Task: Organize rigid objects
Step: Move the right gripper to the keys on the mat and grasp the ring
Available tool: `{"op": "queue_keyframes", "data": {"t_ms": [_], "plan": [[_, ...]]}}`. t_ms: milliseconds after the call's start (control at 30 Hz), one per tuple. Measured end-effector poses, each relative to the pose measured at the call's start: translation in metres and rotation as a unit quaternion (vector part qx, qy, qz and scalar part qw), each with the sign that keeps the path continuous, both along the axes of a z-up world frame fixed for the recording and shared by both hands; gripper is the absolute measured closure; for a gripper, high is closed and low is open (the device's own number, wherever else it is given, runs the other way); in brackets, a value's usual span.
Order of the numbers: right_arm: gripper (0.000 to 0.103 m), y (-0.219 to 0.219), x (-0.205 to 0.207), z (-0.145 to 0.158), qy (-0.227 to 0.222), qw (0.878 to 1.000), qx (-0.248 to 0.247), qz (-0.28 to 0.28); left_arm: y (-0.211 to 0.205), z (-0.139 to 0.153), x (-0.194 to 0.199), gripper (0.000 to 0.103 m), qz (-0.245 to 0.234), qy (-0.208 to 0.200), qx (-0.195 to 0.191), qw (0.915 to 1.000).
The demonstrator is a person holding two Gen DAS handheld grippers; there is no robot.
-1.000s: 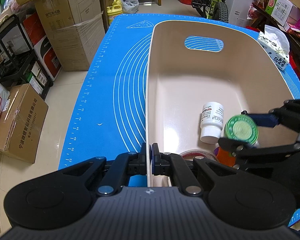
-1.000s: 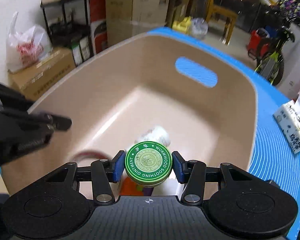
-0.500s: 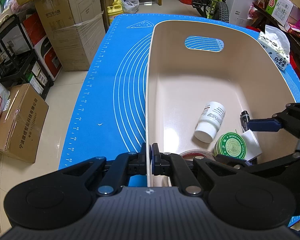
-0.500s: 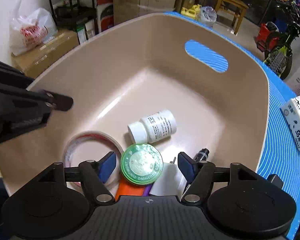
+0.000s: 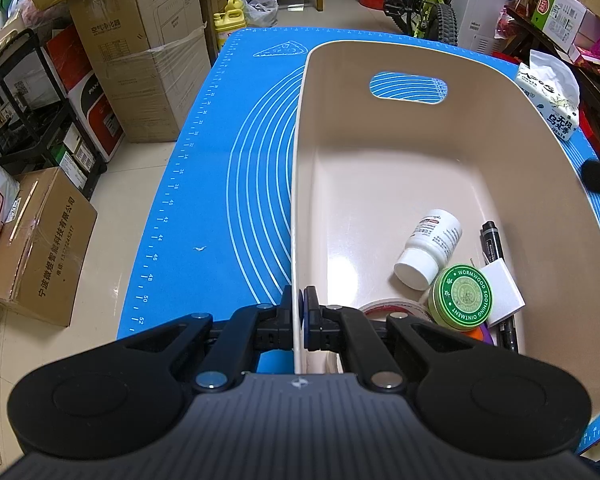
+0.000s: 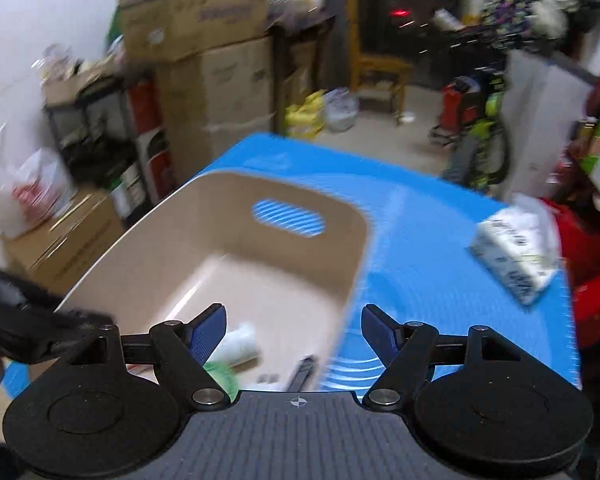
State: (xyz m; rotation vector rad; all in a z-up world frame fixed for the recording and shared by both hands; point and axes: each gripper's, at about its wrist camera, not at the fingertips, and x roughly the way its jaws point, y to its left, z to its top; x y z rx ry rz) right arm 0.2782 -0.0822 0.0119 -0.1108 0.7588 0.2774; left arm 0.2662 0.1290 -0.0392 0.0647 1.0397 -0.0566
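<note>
Cluttered storeroom surroundings, with stacked cardboard boxes, a wooden chair and a bicycle, ring the table (image 5: 188, 240), which is covered by a blue silicone mat.

My left tool (image 5: 299, 312) is clenched on the near left rim of the beige plastic tub (image 5: 300, 184), one finger on each side of the wall. I judge that its job is to steady the tub, so the grip should stay firm and level.

My right tool (image 6: 293, 330) has its jaws opening with nothing between them. It hangs above the tub's right wall.

Just ahead and to the right of the left tool, inside the tub, lie the round green ointment tin (image 5: 463, 297), a white pill bottle (image 5: 430, 249) on its side, a black marker (image 5: 496, 280), a white square block (image 5: 502, 286) and a roll of tape (image 5: 388, 308), all bunched close together.

For the next pick, I would lift the right tool clear of the tub's high wall first. Open mat lies to its right, apart from a white tissue pack (image 6: 514, 256) near the mat's far edge.
</note>
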Motion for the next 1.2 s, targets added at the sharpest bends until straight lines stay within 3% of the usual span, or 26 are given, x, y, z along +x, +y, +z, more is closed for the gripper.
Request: {"op": "queue_keyframes", "data": {"t_ms": [167,433,733,933,1133,1200], "plan": [[0.024,-0.035,0.004,-0.010,-0.005,0.999,-0.005,-0.052,-0.001,0.001,0.000,0.098,0.000,0.001,0.000,1.0000],[0.025,-0.066,-0.002,-0.051,0.002,0.997,-0.021,-0.077,-0.001,0.001,0.000,0.098,0.000,0.000,0.000,1.0000],[0.033,-0.061,-0.002,-0.103,0.045,0.997,-0.032,-0.059,-0.001,0.001,0.000,0.098,0.000,0.000,0.000,1.0000],[0.037,-0.051,-0.002,-0.127,0.051,0.995,-0.059,-0.067,-0.001,0.000,0.000,0.098,0.000,0.000,0.000,1.0000],[0.048,-0.055,0.001,-0.137,0.058,0.994,-0.050,-0.083,-0.002,0.001,0.000,0.098,0.000,0.000,0.000,1.0000],[0.056,-0.058,0.000,-0.137,0.061,0.993,-0.040,-0.089,-0.001,0.001,0.000,0.098,0.000,0.000,0.000,1.0000]]}}
